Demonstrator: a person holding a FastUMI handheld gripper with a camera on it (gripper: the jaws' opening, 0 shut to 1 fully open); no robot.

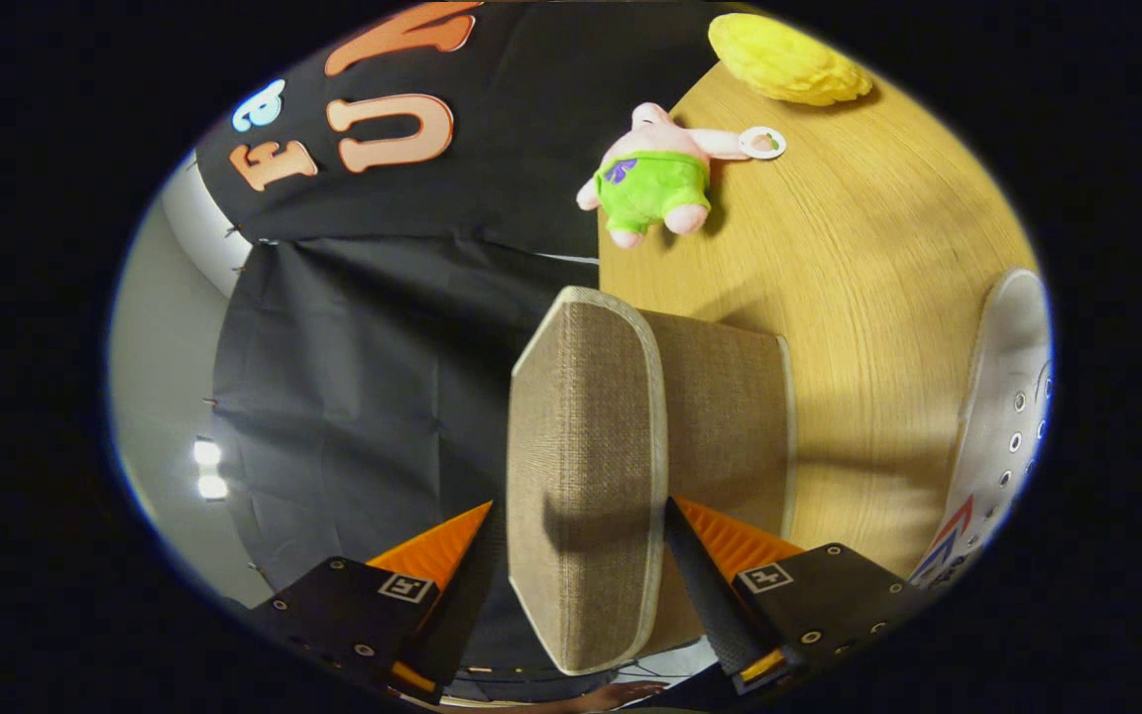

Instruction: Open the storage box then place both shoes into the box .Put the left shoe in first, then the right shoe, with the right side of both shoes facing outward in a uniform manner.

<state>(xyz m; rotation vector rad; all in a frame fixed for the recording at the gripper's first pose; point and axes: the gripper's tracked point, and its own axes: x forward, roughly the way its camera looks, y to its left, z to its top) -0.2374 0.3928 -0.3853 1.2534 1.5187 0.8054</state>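
Tool (581, 555): we see its fingers spread either side of the storage box lid (586, 476), not visibly pressing it.
Storage box (730, 416): on the desk (868, 297) edge.
Shoe (1002, 416): beyond the box.
Plush toy (655, 178): far edge.

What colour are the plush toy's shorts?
Bright green with a purple mark, on the plush toy; clearest in the gripper view.

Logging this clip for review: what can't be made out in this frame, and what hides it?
- Inside of the beige woven fabric storage box: gripper view, hidden behind its raised lid.
- White lace-up canvas shoe: cut off at the image's rim; left or right unclear.
- Second shoe: cannot be located.
- Claw: fingers flank the lid; whether both press it is hidden by the lid's edges.
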